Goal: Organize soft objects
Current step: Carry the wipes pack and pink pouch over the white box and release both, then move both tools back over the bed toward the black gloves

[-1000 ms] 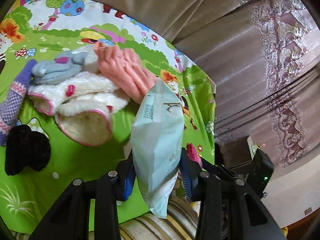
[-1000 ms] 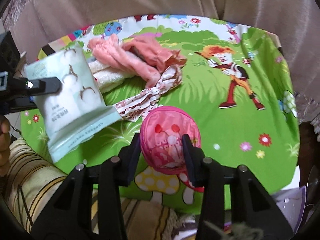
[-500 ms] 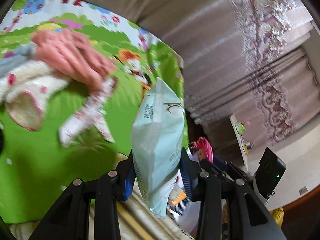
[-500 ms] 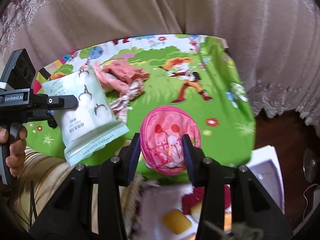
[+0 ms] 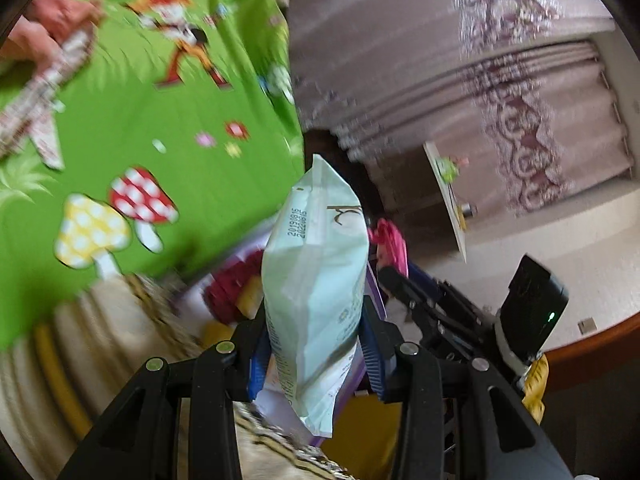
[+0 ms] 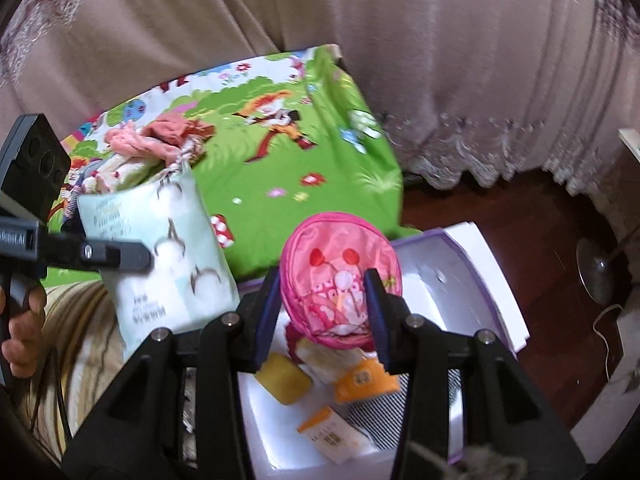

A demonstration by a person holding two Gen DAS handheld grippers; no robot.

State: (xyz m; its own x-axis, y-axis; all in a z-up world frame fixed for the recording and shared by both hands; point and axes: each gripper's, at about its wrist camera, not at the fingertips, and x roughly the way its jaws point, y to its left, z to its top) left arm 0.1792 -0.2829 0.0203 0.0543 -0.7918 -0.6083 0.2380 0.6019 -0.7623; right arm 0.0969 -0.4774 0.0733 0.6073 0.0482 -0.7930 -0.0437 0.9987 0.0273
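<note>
A: Cotton-pad pack (image 5: 316,280) — where is it?
B: Clamped upright in the left gripper (image 5: 316,356).
A: And the right gripper (image 6: 322,312)?
B: Clamped on a pink pouch (image 6: 338,276), above the white storage box (image 6: 472,280). Cartoon play mat (image 6: 280,184) beyond, pink clothes (image 6: 160,140) at ten o'clock.

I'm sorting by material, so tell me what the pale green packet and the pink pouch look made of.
Pale green packet: thin plastic film, probably; matte, crinkled, with a flat sealed top edge and a printed date code. Pink pouch: looks like thin synthetic fabric, slightly shiny, with printed cartoon art and a stitched rim; it wrinkles between the pads.
</note>
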